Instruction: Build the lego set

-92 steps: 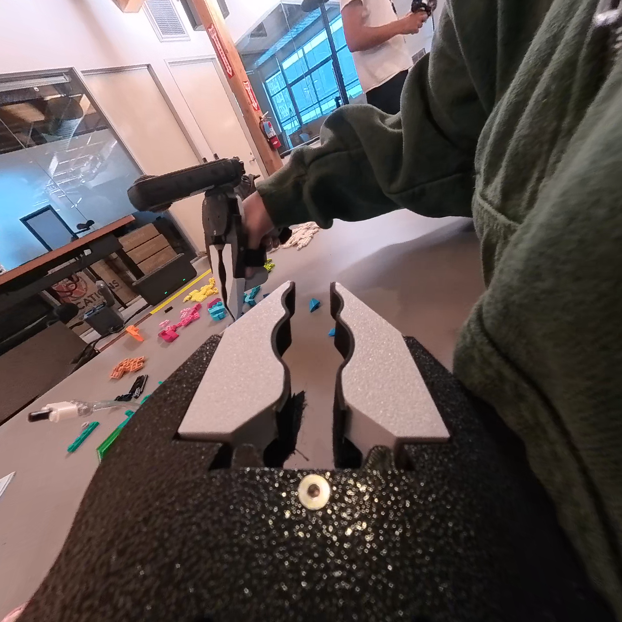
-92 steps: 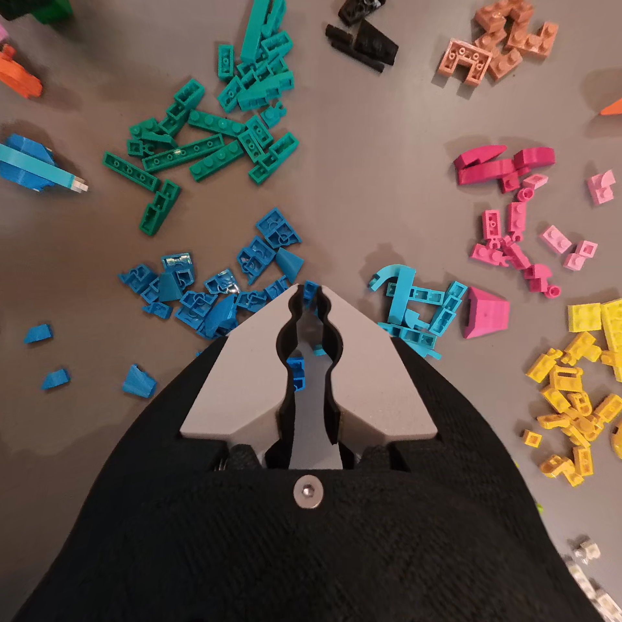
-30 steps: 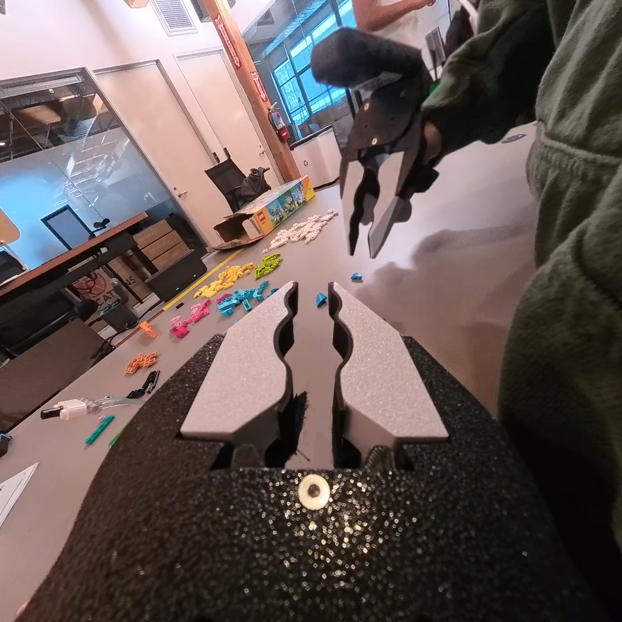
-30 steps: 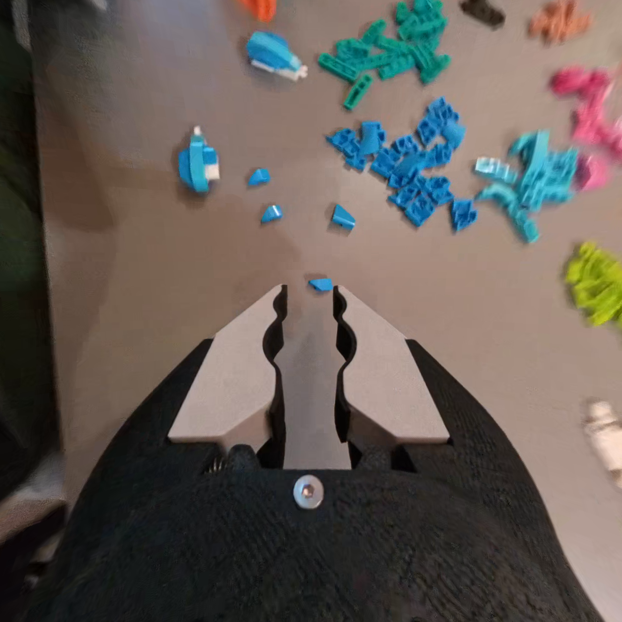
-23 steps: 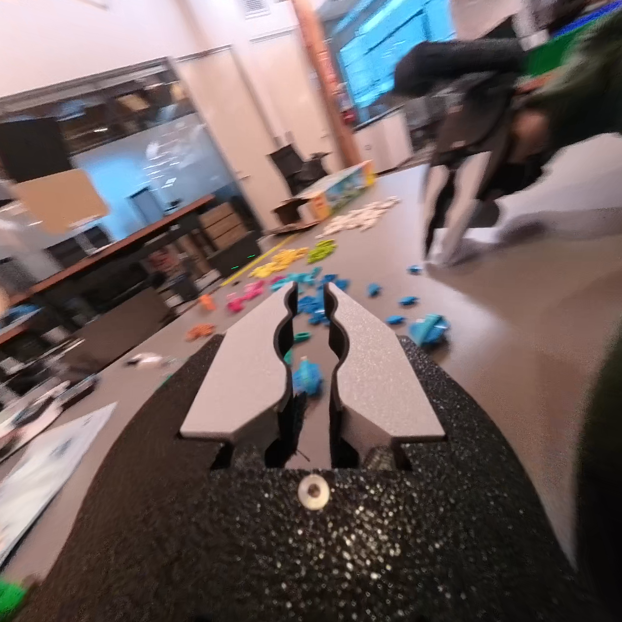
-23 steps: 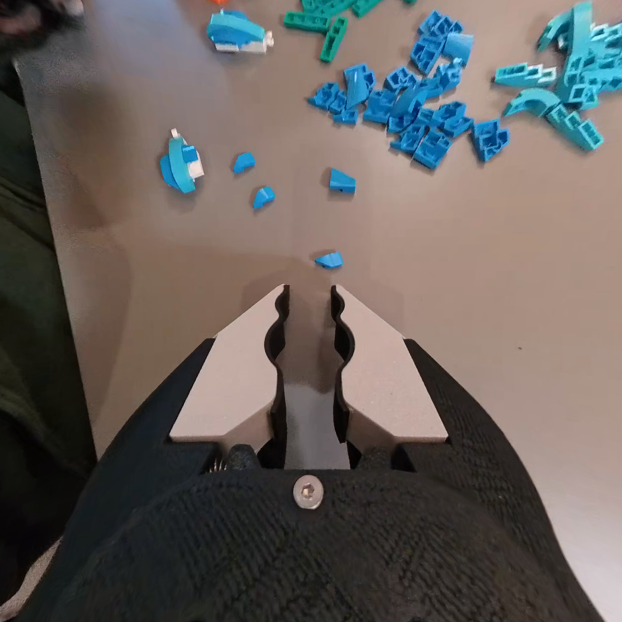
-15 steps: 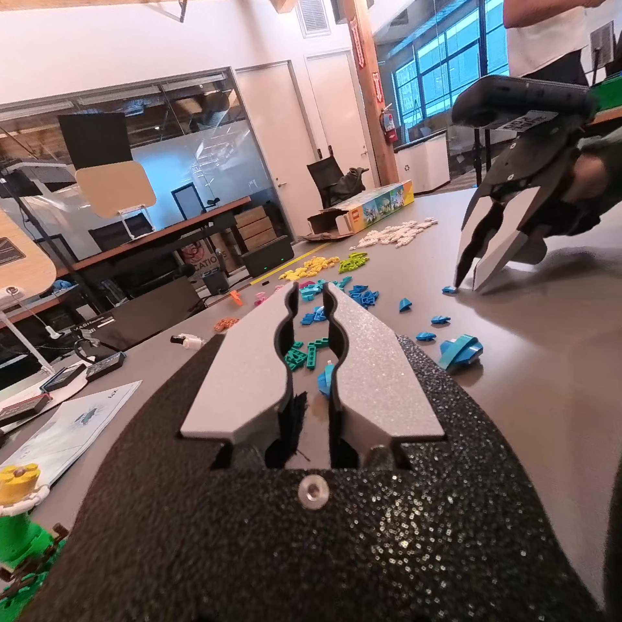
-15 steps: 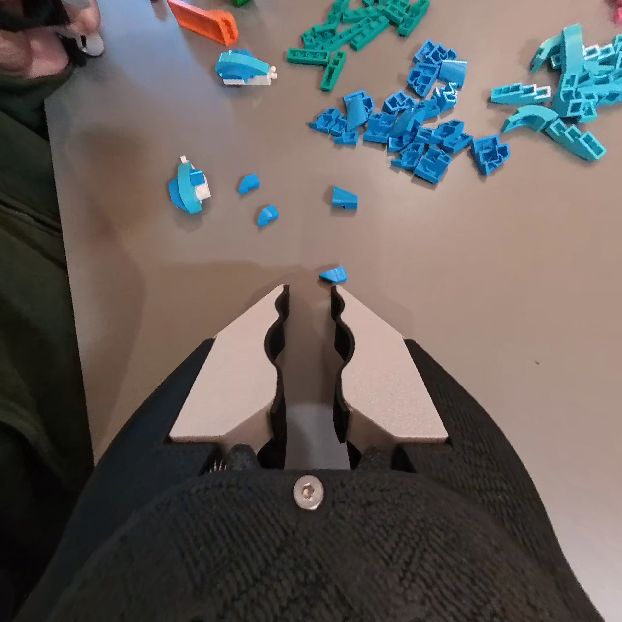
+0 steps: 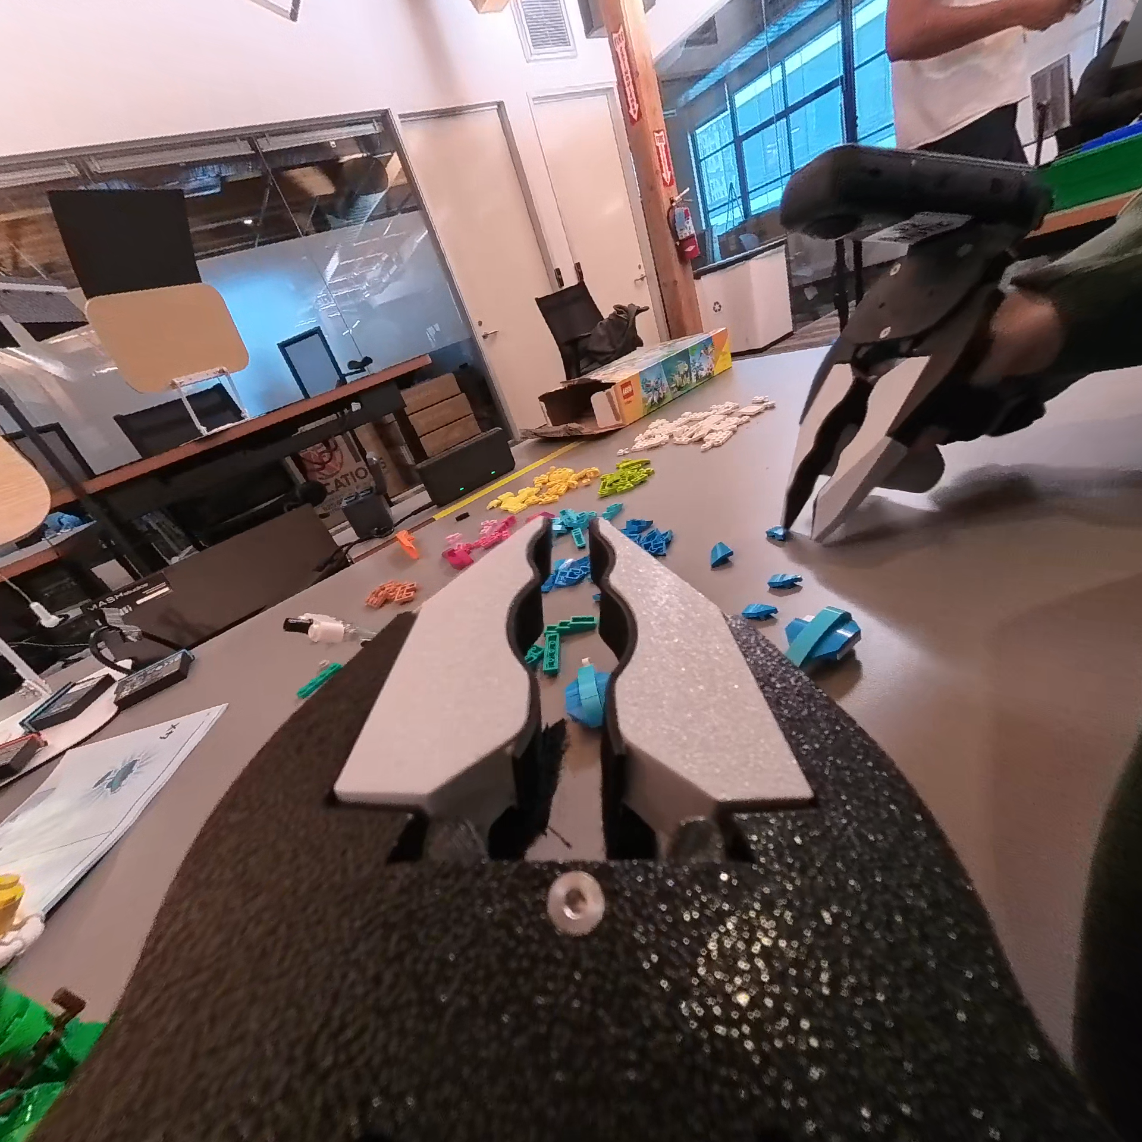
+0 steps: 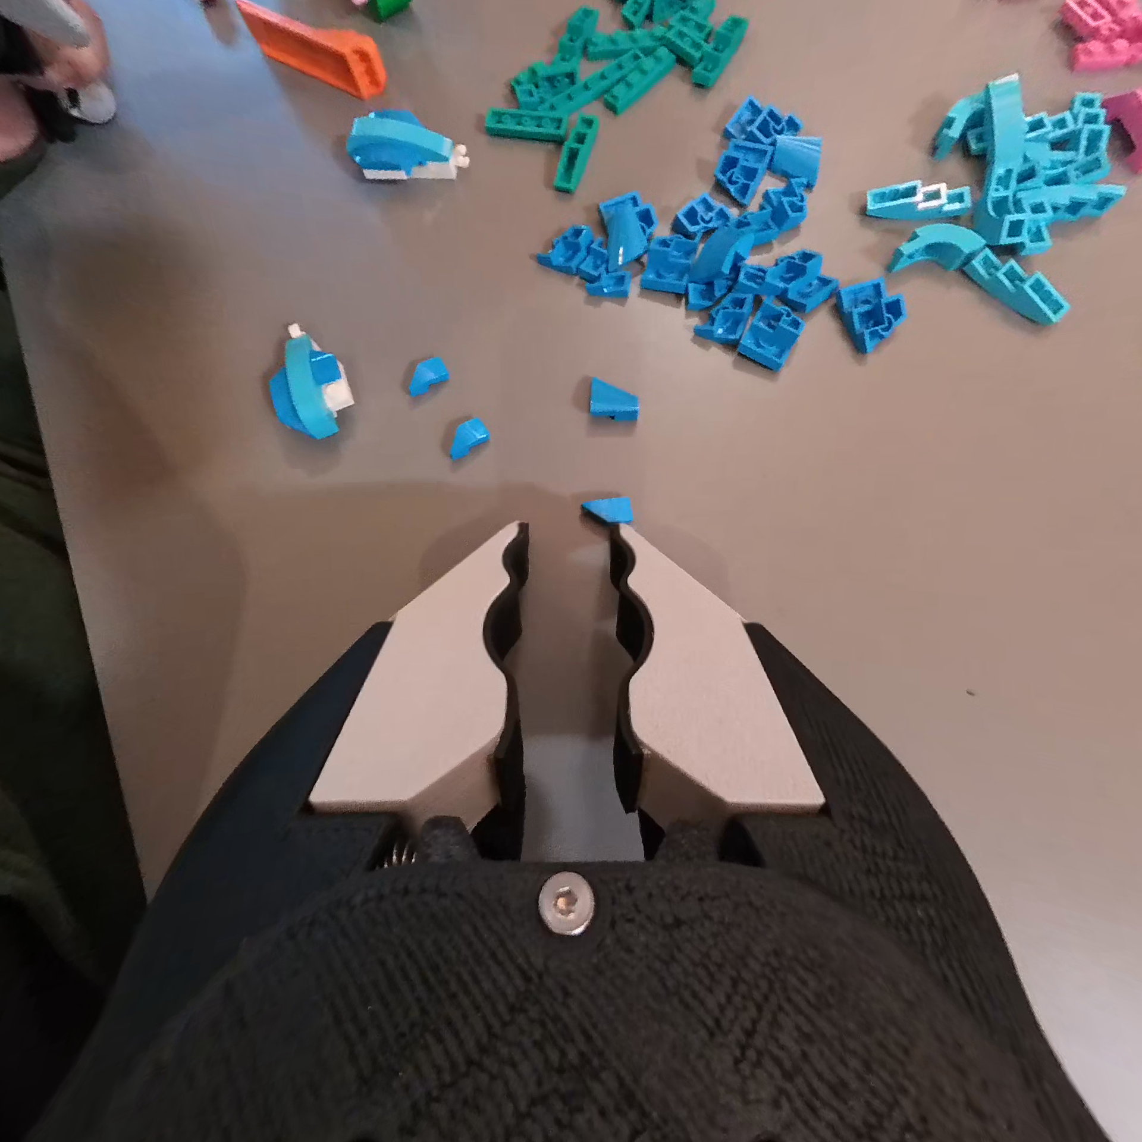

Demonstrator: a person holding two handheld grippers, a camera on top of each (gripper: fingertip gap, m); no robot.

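Observation:
My right gripper (image 10: pixel 568 531) is open, its tips low on the grey table. A small blue wedge piece (image 10: pixel 609 508) lies just past its right fingertip, not between the jaws. Three more small blue pieces (image 10: pixel 613 400) and a blue-and-white sub-build (image 10: pixel 309 389) lie beyond. In the left wrist view the right gripper (image 9: pixel 803 525) touches down beside that wedge (image 9: pixel 777 532). My left gripper (image 9: pixel 568 531) is narrowly open and empty, above a second blue sub-build (image 9: pixel 584 698) seen between its fingers.
Sorted piles lie ahead: blue (image 10: pixel 729 266), green (image 10: pixel 612 62), turquoise (image 10: pixel 1019 198), yellow (image 9: pixel 544 488), white (image 9: pixel 698 426). An orange separator (image 10: pixel 315 46), the set's box (image 9: pixel 655 383), an instruction booklet (image 9: pixel 80 803) and a green build (image 9: pixel 31 1050) are around. A person stands behind. About 20 centimeters separates my left fingertips from my right.
The right gripper has come down to the table, its tips now beside the small blue wedge. The left gripper has swung left and levelled out, now over the second sub-build.

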